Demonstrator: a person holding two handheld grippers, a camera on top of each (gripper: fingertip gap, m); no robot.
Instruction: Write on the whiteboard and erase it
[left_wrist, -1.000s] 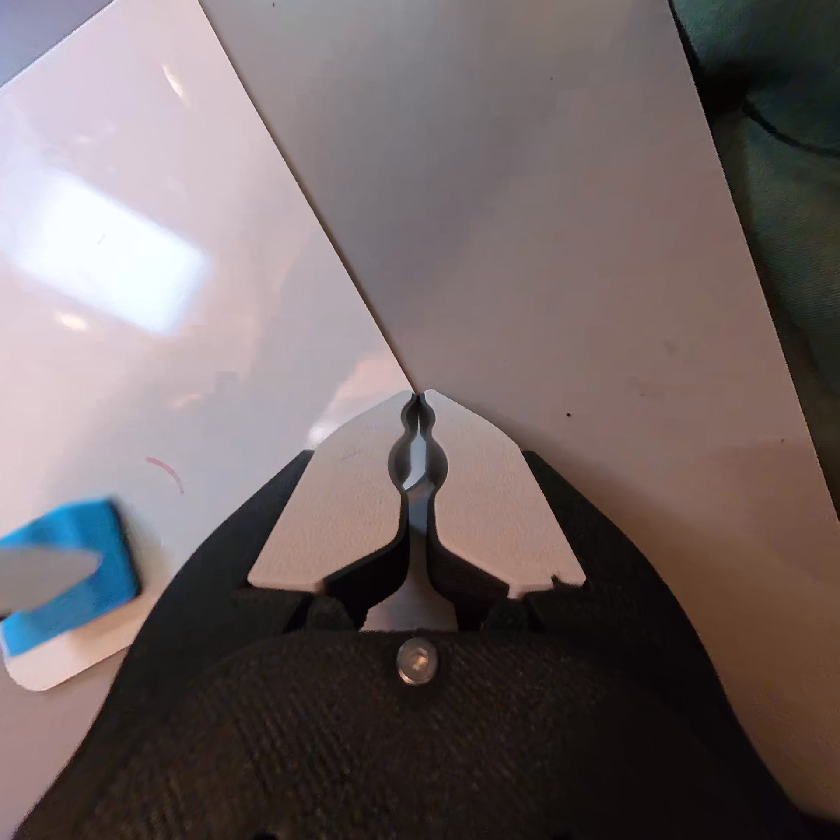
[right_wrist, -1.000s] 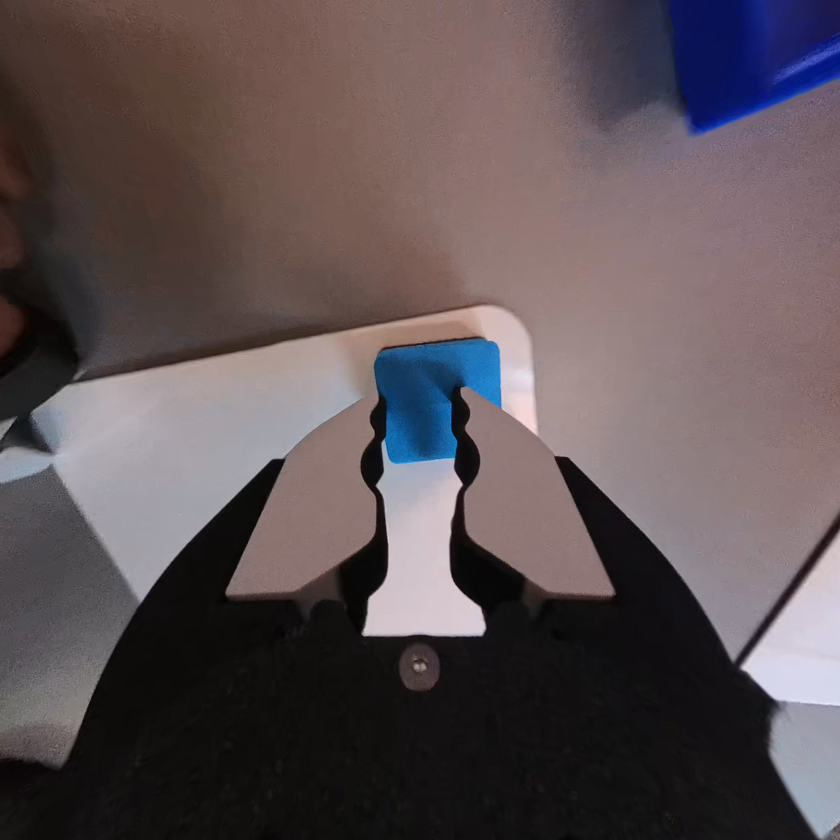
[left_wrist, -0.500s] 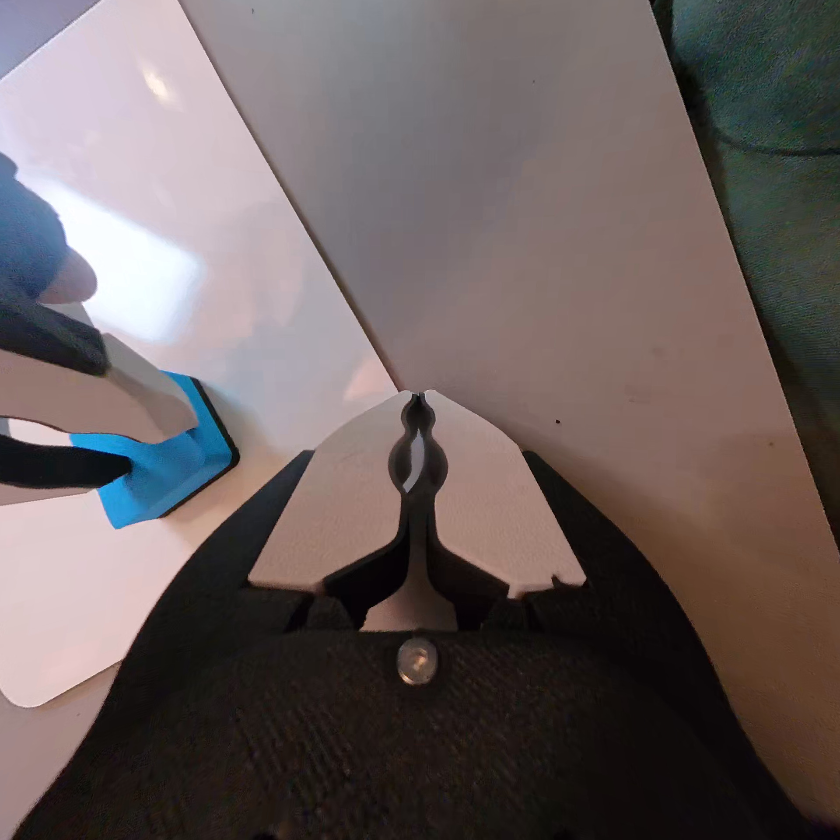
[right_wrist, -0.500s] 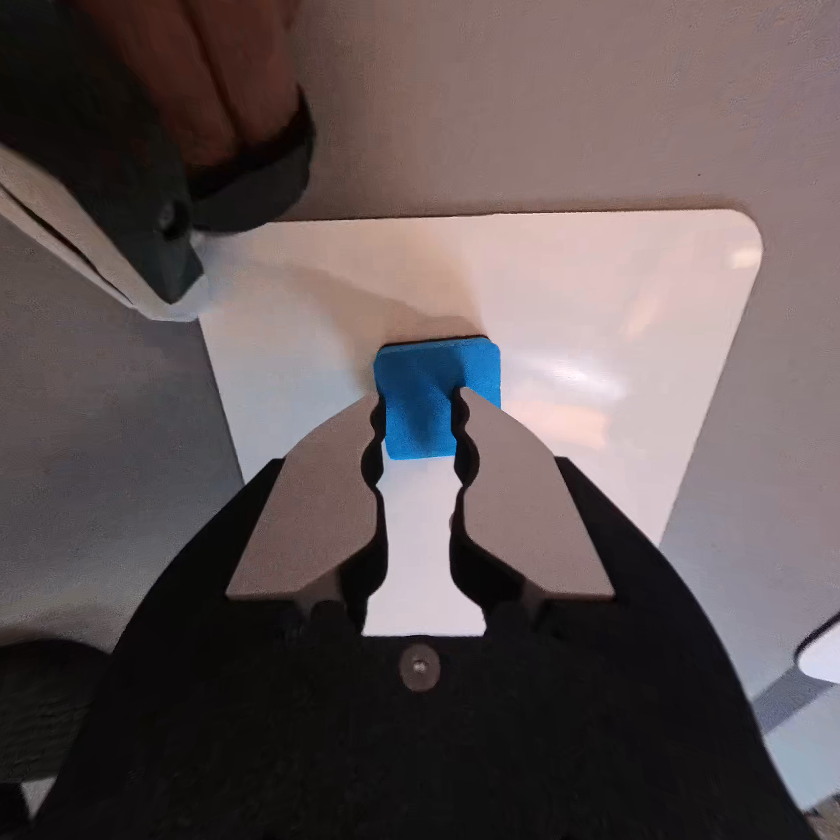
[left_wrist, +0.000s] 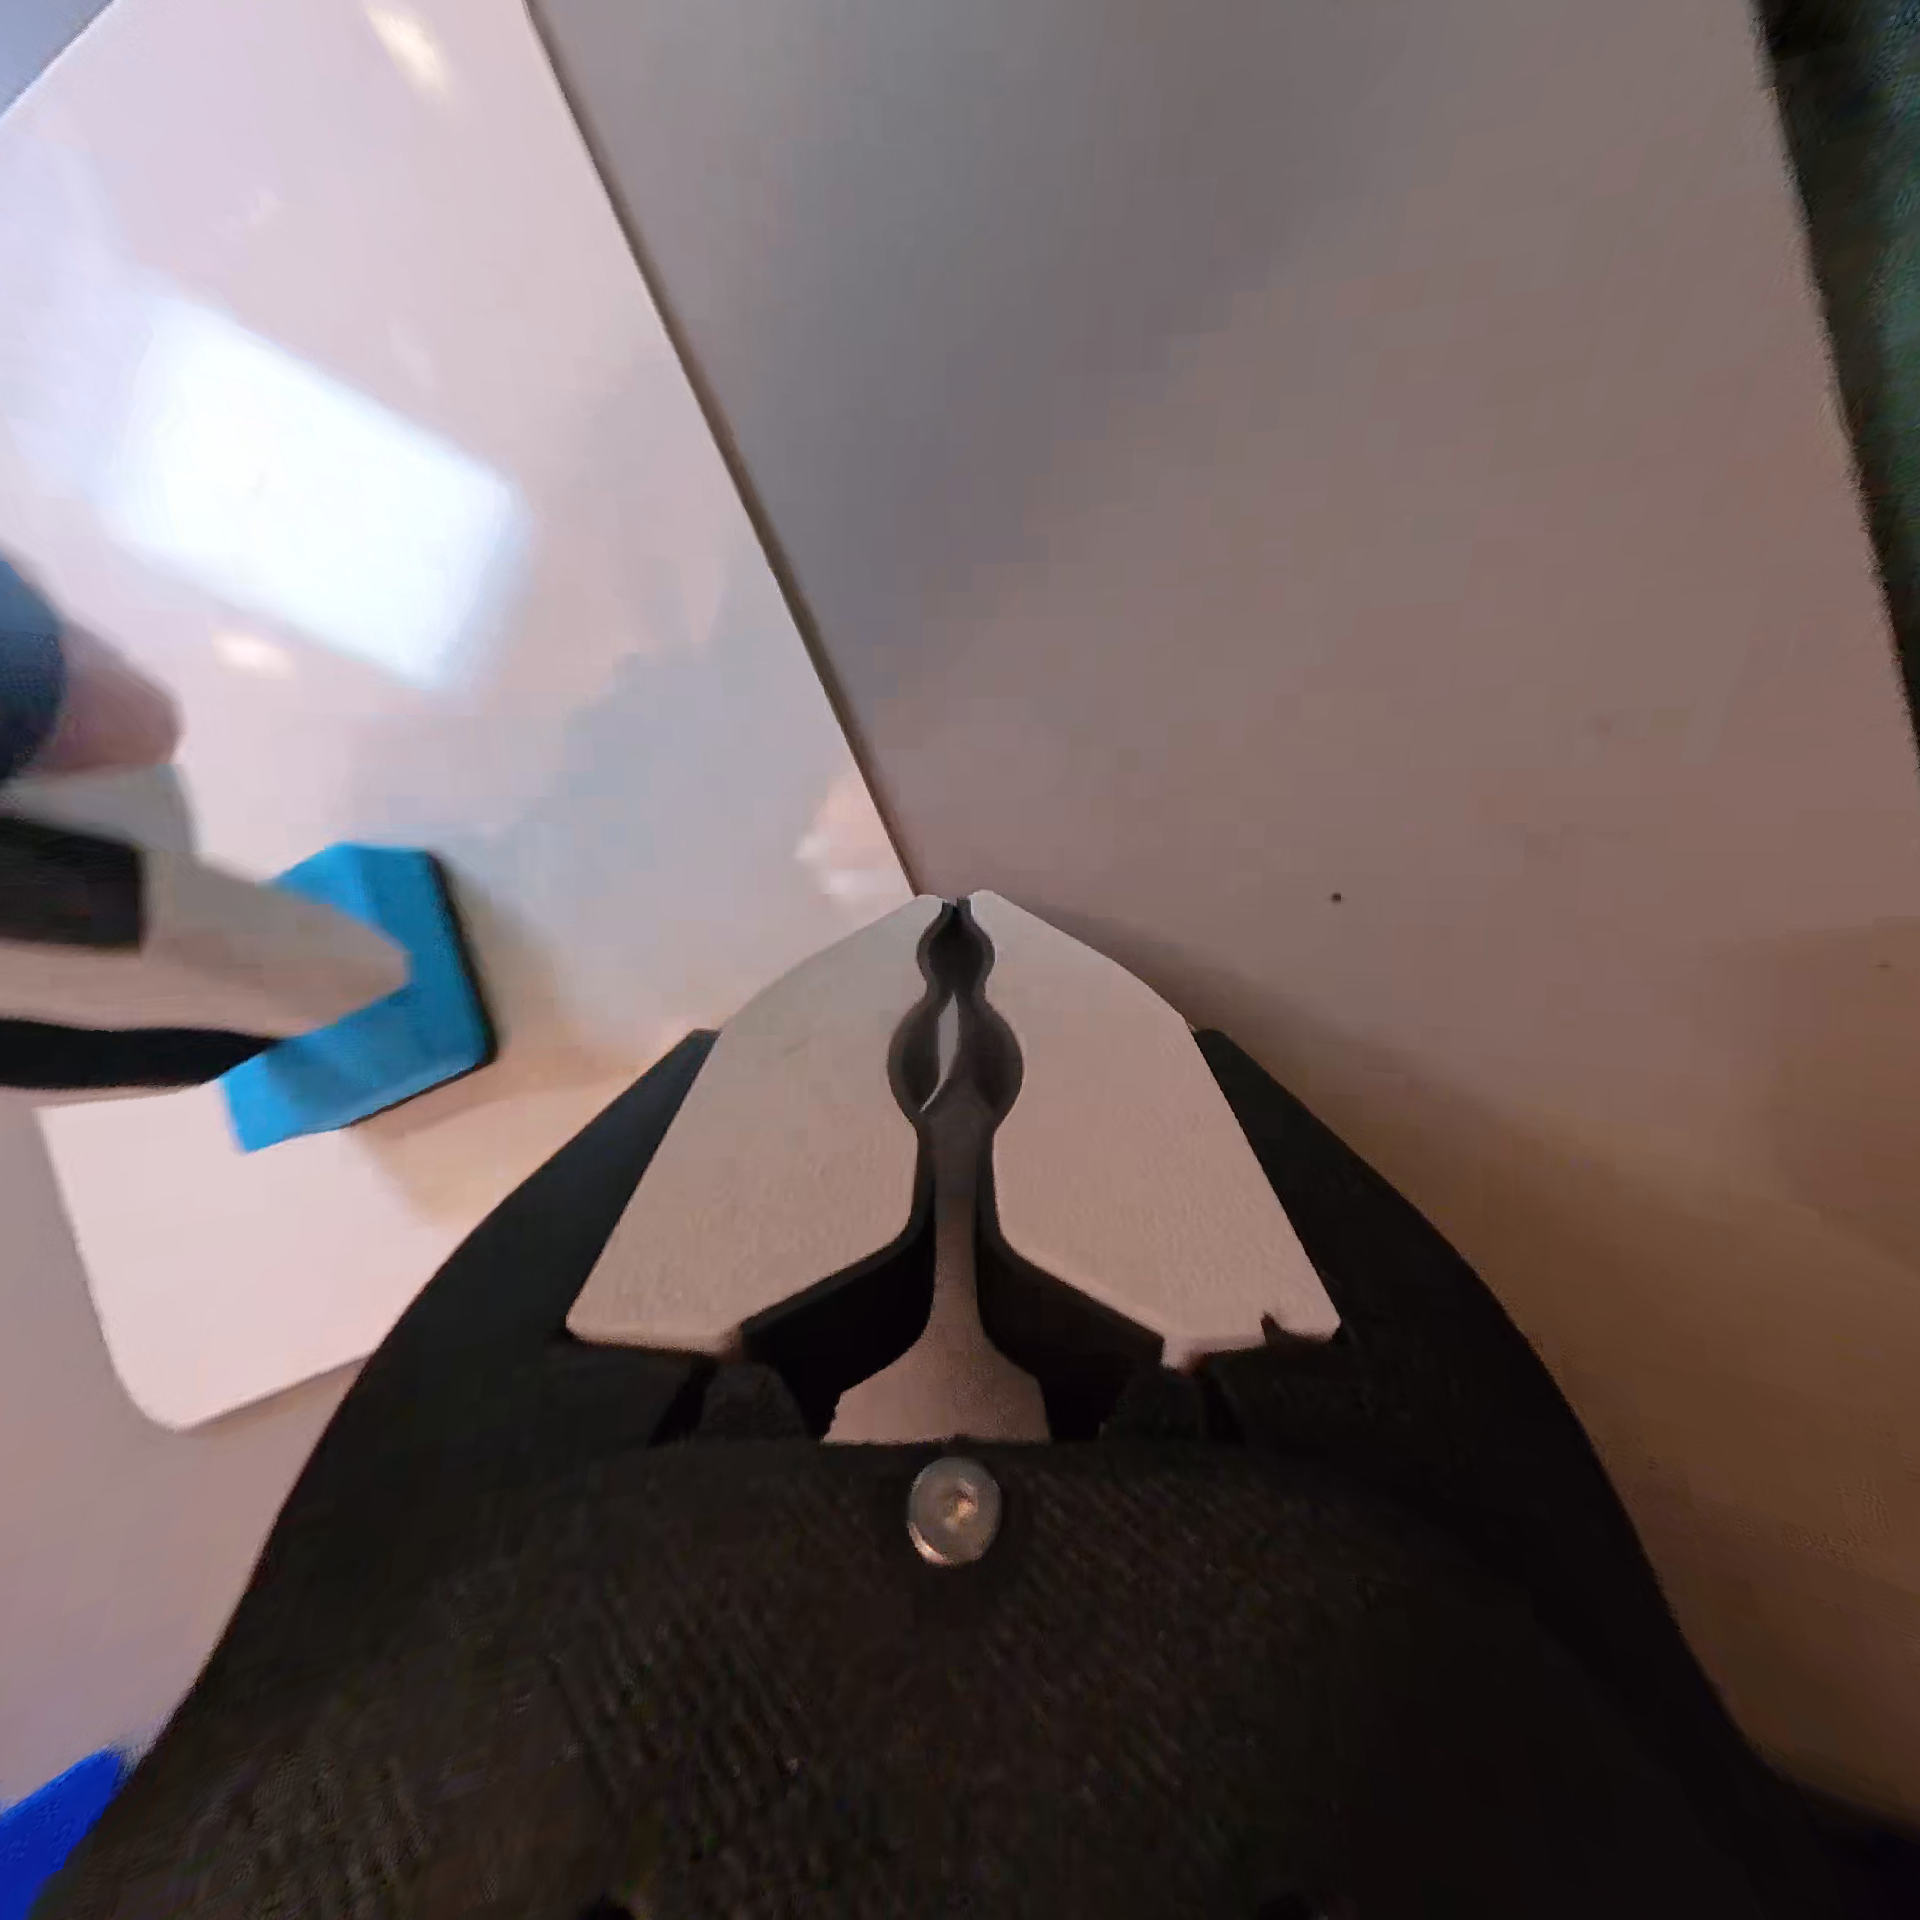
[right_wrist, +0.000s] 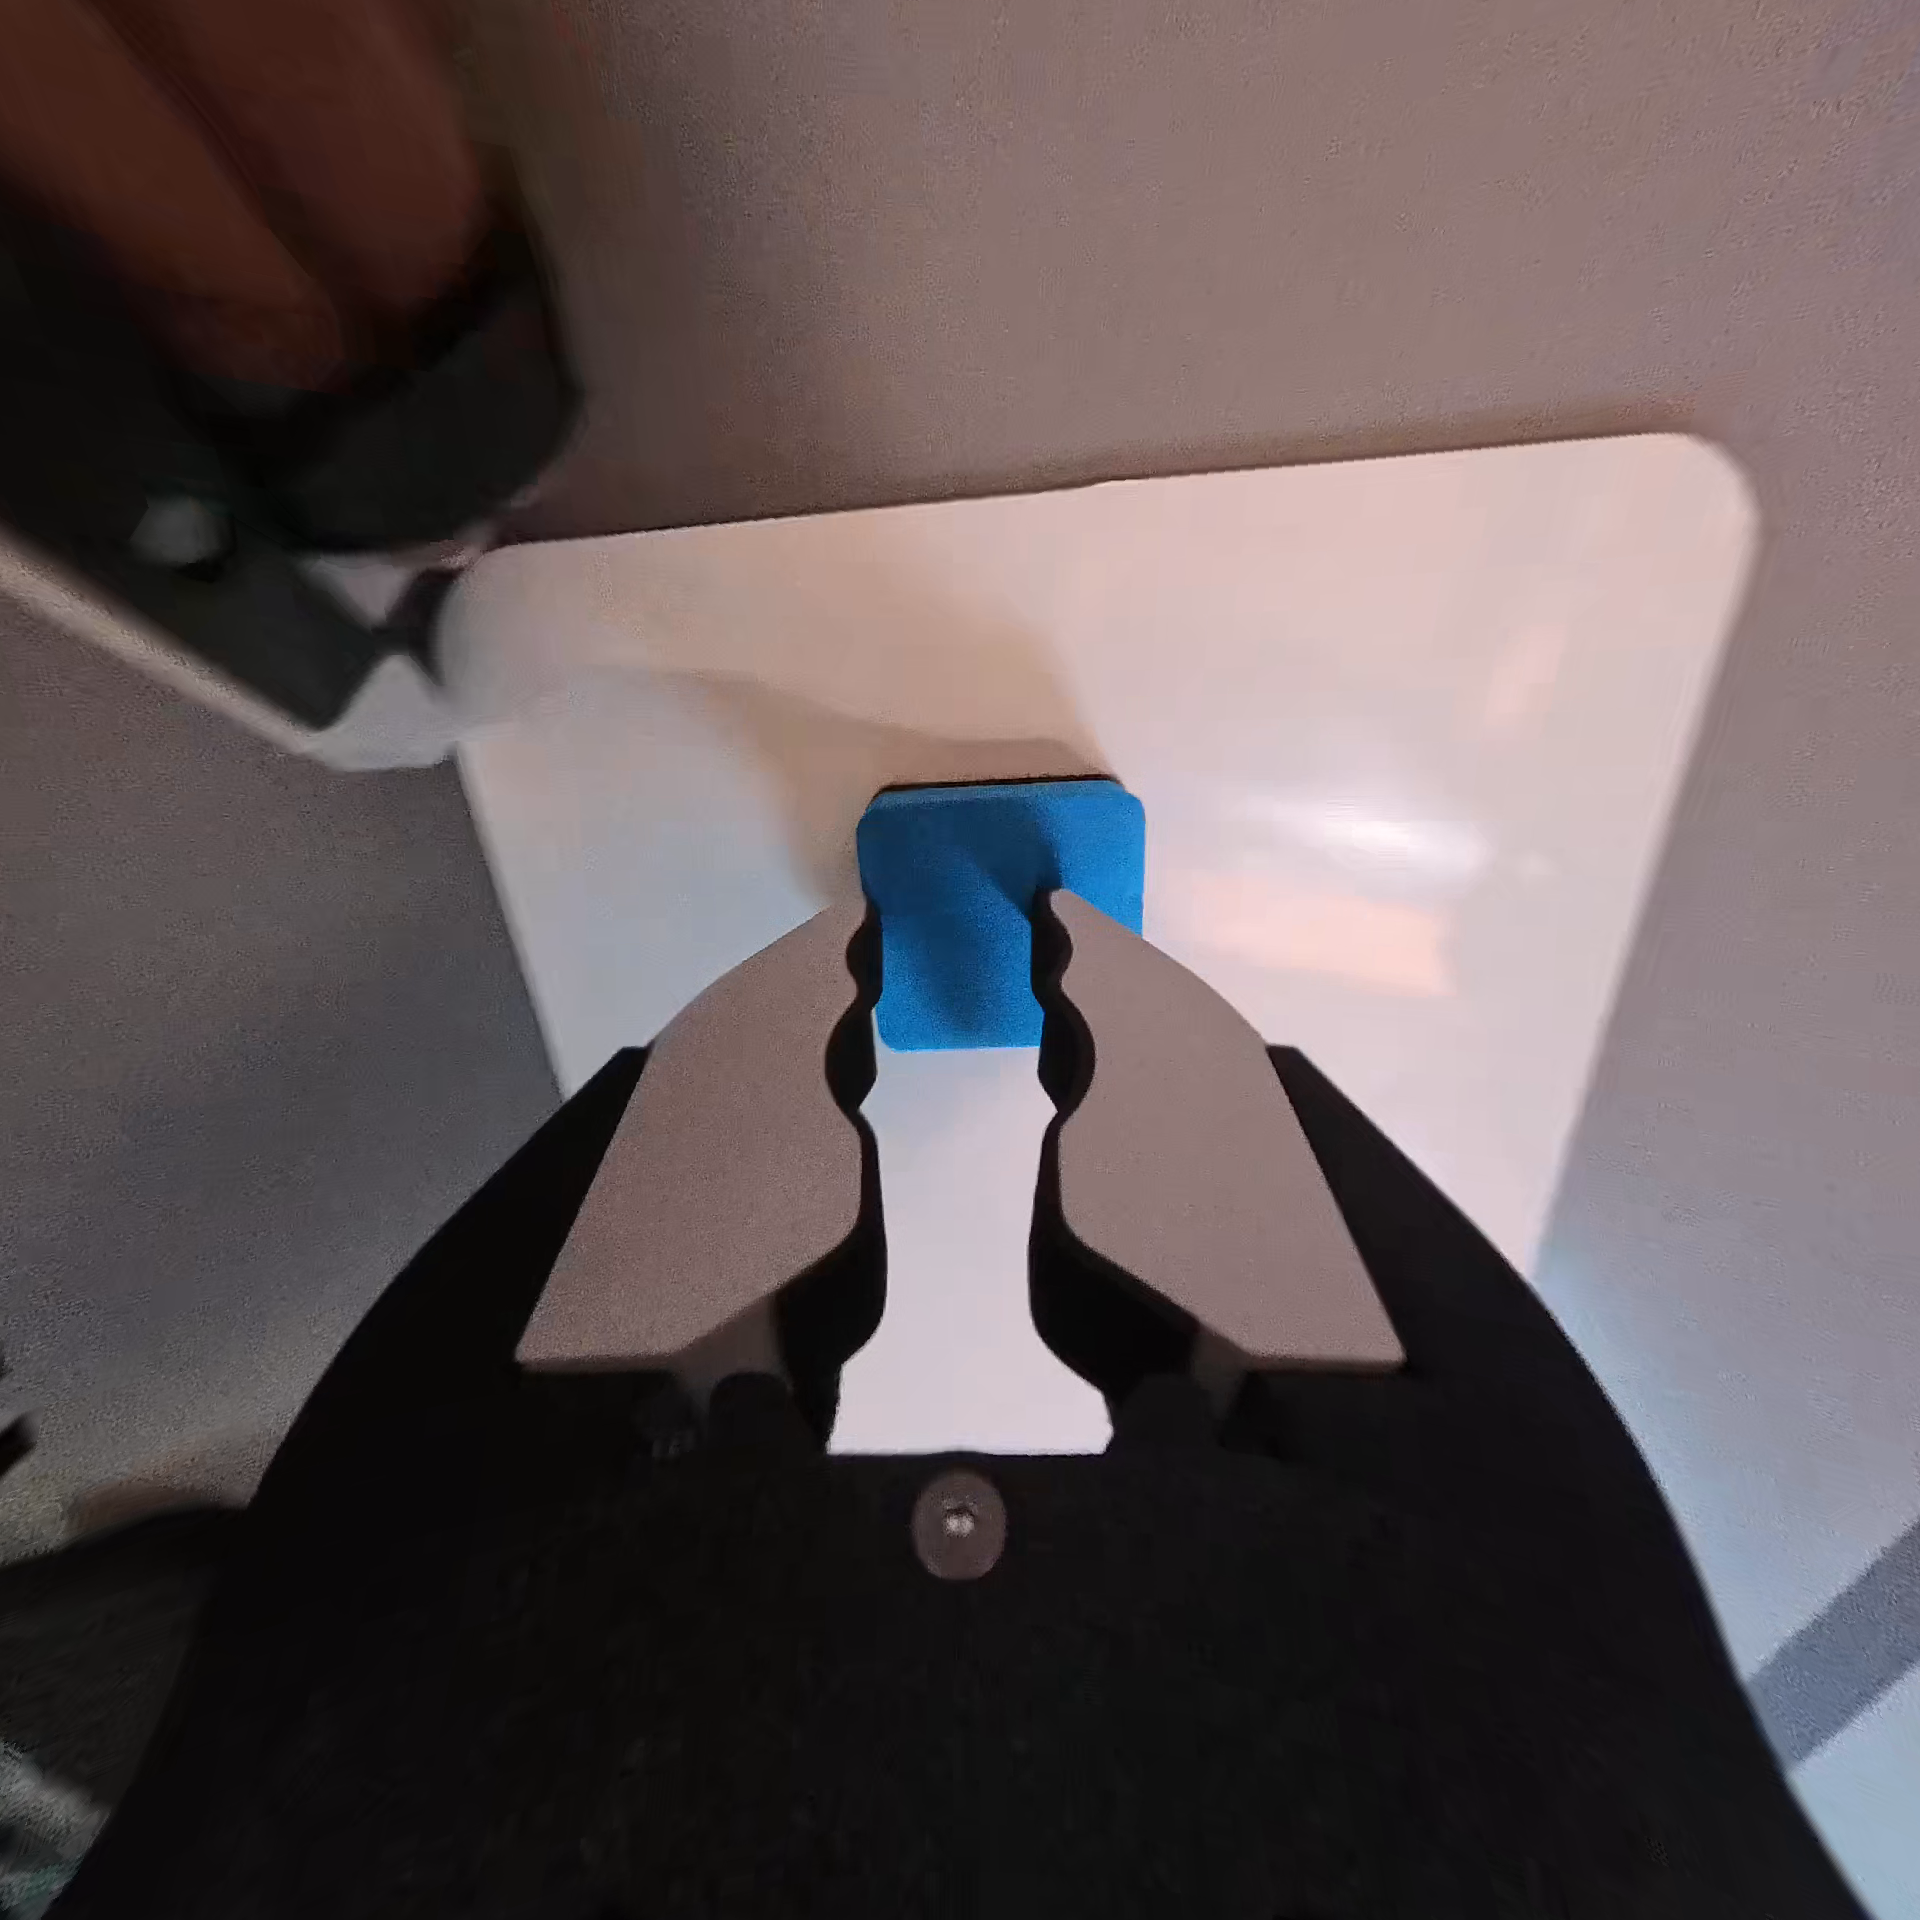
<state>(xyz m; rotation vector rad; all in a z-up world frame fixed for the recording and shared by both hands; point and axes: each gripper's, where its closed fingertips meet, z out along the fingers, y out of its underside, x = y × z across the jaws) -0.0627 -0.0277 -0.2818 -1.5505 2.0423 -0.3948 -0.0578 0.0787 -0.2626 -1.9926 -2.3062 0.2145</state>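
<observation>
A glossy white whiteboard (left_wrist: 312, 416) lies flat on a grey table; the right wrist view shows it too (right_wrist: 1351, 675). My right gripper (right_wrist: 956, 904) is shut on a blue eraser (right_wrist: 987, 894) with a black underside and presses it on the board's middle. In the left wrist view the eraser (left_wrist: 384, 997) and the right gripper's fingers (left_wrist: 260, 966) show at the left, blurred. My left gripper (left_wrist: 956, 902) is shut, its tips resting on the board's edge near a corner. It also shows in the right wrist view (right_wrist: 405, 665). No writing shows on the board.
The grey table (left_wrist: 1299, 468) spreads around the board. Dark green fabric (left_wrist: 1860, 208) lies past the table's right edge. A blue object (left_wrist: 52, 1808) shows at the bottom left corner. A person's hand (right_wrist: 208, 208) holds the left gripper. My hands' fingertips stand some 11 cm from each other.
The right gripper has slid the eraser from the board's corner toward its middle. A small red mark seen one second ago no longer shows. The left gripper has stayed at the board's edge.
</observation>
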